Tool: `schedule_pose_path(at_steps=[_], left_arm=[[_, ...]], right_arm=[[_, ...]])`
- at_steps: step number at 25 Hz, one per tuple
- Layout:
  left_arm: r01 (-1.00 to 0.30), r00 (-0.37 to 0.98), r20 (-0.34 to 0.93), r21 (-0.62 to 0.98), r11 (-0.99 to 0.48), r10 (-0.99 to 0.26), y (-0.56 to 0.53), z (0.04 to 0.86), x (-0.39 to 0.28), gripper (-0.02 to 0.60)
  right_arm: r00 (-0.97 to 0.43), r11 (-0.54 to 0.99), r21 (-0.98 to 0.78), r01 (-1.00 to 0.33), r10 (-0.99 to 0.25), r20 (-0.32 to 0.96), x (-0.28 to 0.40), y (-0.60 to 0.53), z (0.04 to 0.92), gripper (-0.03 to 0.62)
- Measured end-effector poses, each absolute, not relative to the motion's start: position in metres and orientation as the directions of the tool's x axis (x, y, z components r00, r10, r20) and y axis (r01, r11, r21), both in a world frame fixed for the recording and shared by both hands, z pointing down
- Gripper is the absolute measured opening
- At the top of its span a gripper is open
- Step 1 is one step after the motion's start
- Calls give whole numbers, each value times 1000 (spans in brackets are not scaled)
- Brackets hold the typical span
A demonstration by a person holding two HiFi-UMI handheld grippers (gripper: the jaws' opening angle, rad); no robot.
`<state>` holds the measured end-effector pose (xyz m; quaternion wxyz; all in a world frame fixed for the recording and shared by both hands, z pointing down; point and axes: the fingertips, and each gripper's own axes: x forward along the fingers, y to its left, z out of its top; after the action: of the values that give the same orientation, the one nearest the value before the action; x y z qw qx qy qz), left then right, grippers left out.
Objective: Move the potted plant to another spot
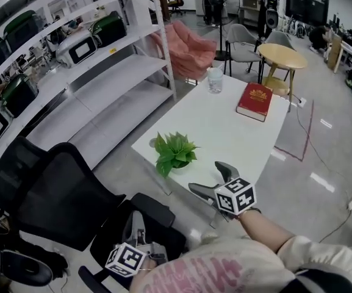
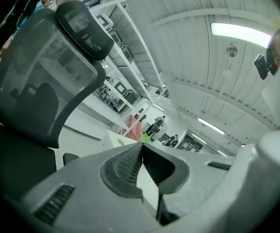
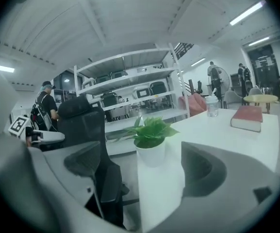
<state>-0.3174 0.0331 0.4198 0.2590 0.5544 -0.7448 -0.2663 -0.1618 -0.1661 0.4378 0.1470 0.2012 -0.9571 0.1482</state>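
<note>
A small potted plant (image 1: 174, 153) with green leaves in a white pot stands near the front left corner of the white table (image 1: 224, 127). My right gripper (image 1: 209, 179) hovers open just in front of it at the table's near edge. In the right gripper view the potted plant (image 3: 150, 141) stands upright between and beyond the spread jaws, untouched. My left gripper (image 1: 138, 227) is low by the person's lap, over the black office chair (image 1: 53, 194). Its jaws are together in the left gripper view, left gripper (image 2: 141, 155) holding nothing.
A red book (image 1: 255, 101) and a clear water cup (image 1: 215, 80) sit at the table's far end. White shelving (image 1: 84, 78) runs along the left. A round wooden table (image 1: 282, 57), grey chairs and a pink beanbag (image 1: 188, 47) lie beyond.
</note>
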Motion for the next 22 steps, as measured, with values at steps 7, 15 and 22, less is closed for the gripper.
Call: schedule_pose_path(at_steps=[7, 15, 22], left_arm=[[-724, -141, 75, 673, 154, -987, -4, 419, -292, 3], [-738, -106, 50, 666, 112, -993, -29, 408, -263, 3], [-739, -103, 22, 667, 91, -994, -36, 383, -213, 3]], right_arm=[[-872, 829, -281, -484, -429, 234, -120, -171, 404, 472], [-849, 782, -342, -521, -516, 112, -66, -188, 371, 293], [-866, 804, -337, -490, -492, 85, -28, -187, 352, 181]])
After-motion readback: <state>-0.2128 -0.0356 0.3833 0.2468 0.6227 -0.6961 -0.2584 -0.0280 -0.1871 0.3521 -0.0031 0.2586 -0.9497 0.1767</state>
